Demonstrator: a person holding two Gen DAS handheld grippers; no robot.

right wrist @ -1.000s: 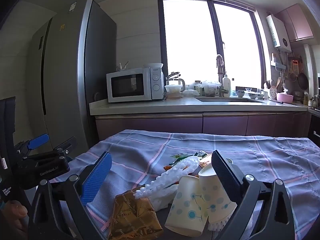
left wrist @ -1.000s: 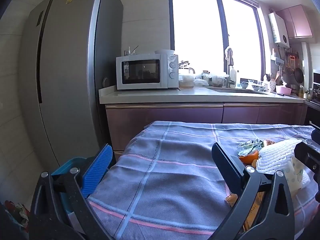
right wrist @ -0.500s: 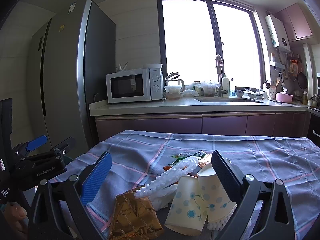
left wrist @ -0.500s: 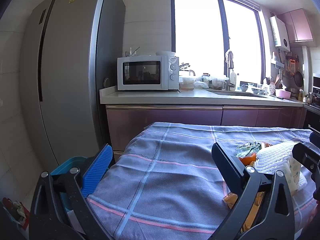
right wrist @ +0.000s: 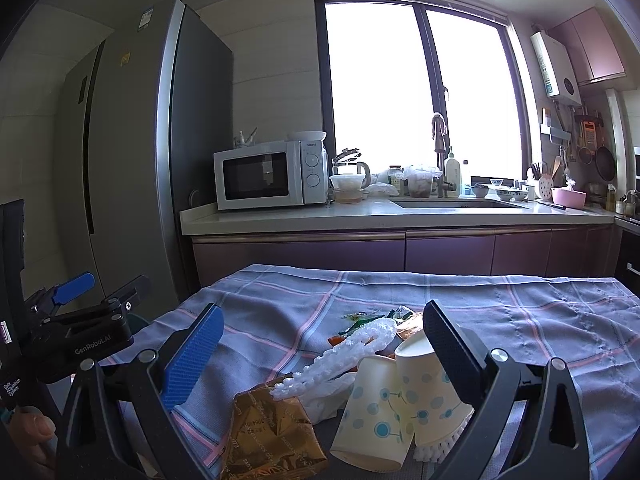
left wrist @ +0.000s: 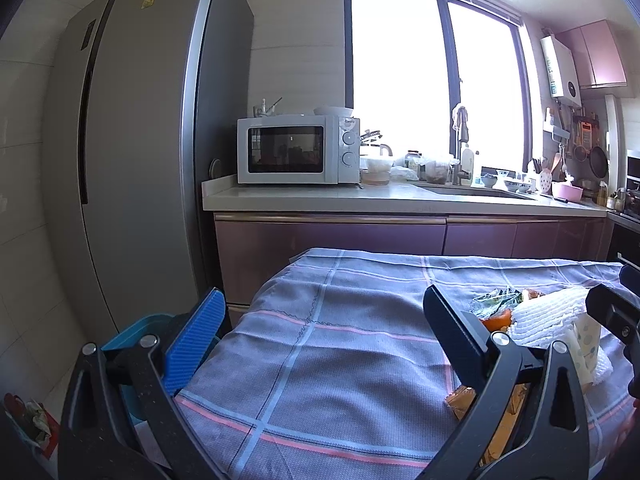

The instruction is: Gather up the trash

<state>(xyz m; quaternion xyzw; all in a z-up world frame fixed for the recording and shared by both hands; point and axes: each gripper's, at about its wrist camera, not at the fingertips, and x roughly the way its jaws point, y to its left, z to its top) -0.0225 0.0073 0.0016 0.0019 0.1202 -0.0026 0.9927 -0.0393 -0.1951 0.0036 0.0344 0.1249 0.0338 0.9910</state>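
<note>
Two paper cups point(right wrist: 394, 404), one gold wrapper point(right wrist: 270, 436) — left claw point(left wrist: 320, 334), right claw point(right wrist: 320, 350) both agape, empty.

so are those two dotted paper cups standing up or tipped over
Tipped over: both paper cups lie on their sides on the tablecloth, rims pointing up and away.

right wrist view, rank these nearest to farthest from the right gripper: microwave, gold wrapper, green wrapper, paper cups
From the right gripper:
1. Gold wrapper, low between the open fingers, and the paper cups, by the right finger: too close to call.
2. Green wrapper, farther up the tablecloth, behind the white pile.
3. Microwave, on the counter at the back.
</note>
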